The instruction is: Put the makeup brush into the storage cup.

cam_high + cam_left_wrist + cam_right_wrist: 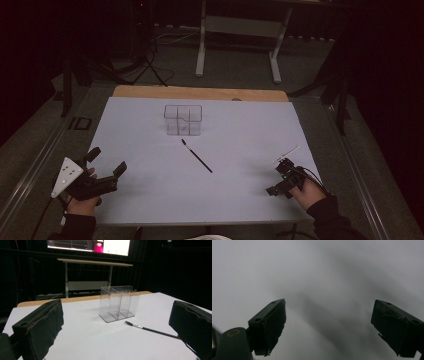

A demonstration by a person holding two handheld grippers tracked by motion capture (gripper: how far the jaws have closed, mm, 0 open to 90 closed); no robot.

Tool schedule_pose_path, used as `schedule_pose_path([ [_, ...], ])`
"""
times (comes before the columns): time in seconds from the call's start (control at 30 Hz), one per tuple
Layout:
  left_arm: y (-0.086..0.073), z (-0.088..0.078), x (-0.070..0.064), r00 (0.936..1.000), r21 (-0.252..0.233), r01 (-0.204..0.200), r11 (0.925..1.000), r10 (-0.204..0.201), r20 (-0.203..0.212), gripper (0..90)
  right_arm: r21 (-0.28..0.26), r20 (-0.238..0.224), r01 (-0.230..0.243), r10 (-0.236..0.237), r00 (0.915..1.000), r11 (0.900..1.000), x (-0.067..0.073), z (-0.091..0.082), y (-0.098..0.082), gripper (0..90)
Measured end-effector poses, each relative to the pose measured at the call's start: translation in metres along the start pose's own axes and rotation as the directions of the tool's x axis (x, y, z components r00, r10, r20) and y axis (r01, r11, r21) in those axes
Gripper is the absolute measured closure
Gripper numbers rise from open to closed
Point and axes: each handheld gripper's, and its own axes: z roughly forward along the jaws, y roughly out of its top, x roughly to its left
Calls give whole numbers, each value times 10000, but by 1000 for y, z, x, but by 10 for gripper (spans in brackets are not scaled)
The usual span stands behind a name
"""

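White table (150,200), empty clear organizer (183,120)

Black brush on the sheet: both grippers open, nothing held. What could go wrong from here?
1. The brush is thin and lies flat on the white sheet; open jaws may slip off it or roll it.
2. The clear organizer is light-looking and stands close to the brush tip; a sweep could knock it.
3. The right gripper view is blurred, so aiming from it is poor.

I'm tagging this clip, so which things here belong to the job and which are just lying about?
Belonging to the job:
- thin black brush, lying on the white sheet
- clear divided organizer, standing upright
- left tongs and right tongs, both open

Lying about:
- white-legged desk behind the table
- monitor
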Motion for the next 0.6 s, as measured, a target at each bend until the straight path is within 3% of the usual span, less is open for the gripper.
schedule_pose_path([
  [0.33, 0, 0, 0, 10000, 49, 17, 10000, -17, 7, 3, 1429, -695, 537, -441, 9966, 9883, 15, 5, 12, 120],
  [0.43, 0, 0, 0, 10000, 70, 47, 10000, -47, 10, 3, 1566, -896, 848, -713, 9934, 9840, 21, 6, 17, 108],
  [0.6, -1, 0, 1, 10000, 67, 95, 9999, -95, 20, 3, 1574, -1099, 819, -650, 9918, 9841, 27, 8, 27, 102],
])
